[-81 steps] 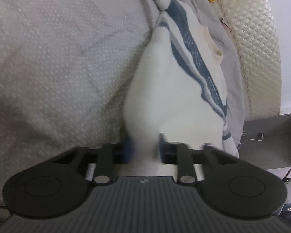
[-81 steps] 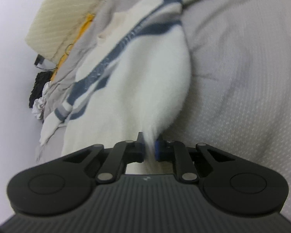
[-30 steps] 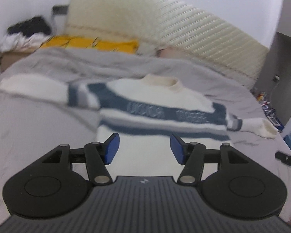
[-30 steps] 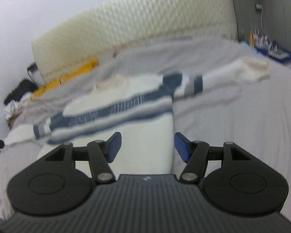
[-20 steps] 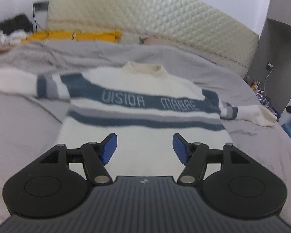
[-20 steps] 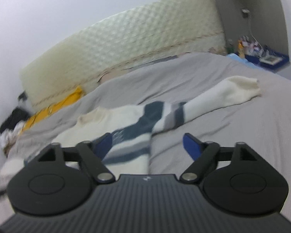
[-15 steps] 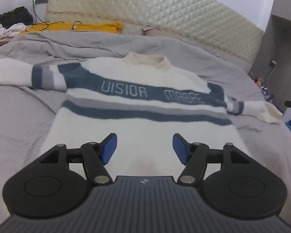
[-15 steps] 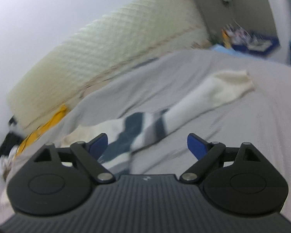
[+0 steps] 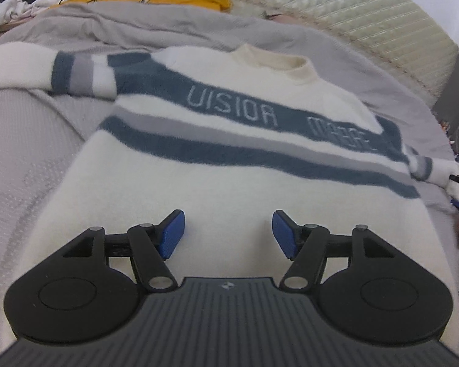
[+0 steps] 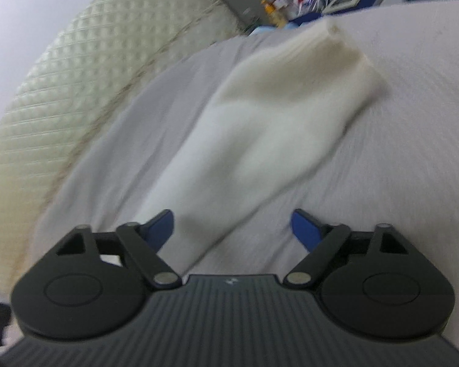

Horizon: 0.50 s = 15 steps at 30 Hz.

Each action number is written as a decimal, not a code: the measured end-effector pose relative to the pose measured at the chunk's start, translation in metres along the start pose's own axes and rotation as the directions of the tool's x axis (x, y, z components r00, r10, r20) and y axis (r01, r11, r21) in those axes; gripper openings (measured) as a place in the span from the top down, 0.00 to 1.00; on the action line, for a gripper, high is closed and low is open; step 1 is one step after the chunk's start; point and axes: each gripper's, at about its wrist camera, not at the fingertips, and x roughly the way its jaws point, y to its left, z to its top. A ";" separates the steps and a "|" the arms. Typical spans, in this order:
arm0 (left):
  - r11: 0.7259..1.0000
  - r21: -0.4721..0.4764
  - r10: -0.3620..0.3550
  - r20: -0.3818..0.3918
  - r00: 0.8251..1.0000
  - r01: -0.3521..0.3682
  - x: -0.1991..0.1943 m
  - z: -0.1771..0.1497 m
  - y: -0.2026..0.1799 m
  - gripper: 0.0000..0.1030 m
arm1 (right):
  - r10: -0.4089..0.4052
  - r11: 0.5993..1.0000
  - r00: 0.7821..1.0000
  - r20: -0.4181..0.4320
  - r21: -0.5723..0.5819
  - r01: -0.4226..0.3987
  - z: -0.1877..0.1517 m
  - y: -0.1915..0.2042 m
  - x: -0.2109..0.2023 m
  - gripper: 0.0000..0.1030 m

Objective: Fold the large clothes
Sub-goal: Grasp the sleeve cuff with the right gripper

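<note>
Now sweater flat, face-up on bed, sleeves spread. Soft, fluffy, limp knit; likely sags. Left tool wide, empty; right tool wide, just narrowing, over sleeve. Best grip: cuff.

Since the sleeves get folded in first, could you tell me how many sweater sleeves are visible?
2. The left sleeve stretches toward the upper left of the bed; the right sleeve lies beyond the right gripper, its fingers open.
</note>
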 end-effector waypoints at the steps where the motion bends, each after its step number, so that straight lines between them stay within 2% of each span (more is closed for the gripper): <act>1: 1.000 0.000 0.001 -0.004 1.000 -0.001 0.004 0.000 0.000 0.33 | -0.002 1.000 1.000 0.022 -0.003 0.002 0.004 -0.002 0.006 0.25; 7: 1.000 0.003 0.005 0.013 1.000 -0.005 0.016 0.003 -0.006 0.29 | 0.025 0.997 0.989 0.147 0.068 -0.036 0.032 -0.009 0.031 0.26; 8: 1.000 0.011 0.006 0.017 1.000 -0.006 0.016 0.003 -0.008 0.29 | 0.016 0.996 0.987 0.160 0.080 -0.029 0.038 -0.010 0.034 0.34; 10: 1.000 0.017 0.010 0.021 1.000 -0.011 0.016 0.004 -0.008 0.29 | -0.003 0.994 0.984 0.177 0.105 -0.016 0.046 -0.009 0.035 0.60; 11: 1.000 0.012 0.010 0.019 1.000 -0.011 0.016 0.004 -0.008 0.29 | -0.021 0.994 0.984 0.176 0.107 0.002 0.049 -0.008 0.034 0.87; 15: 1.000 -0.007 0.002 0.029 1.000 -0.002 0.009 0.006 -0.006 0.29 | -0.055 0.999 0.973 0.226 0.013 0.053 0.061 0.003 0.012 0.89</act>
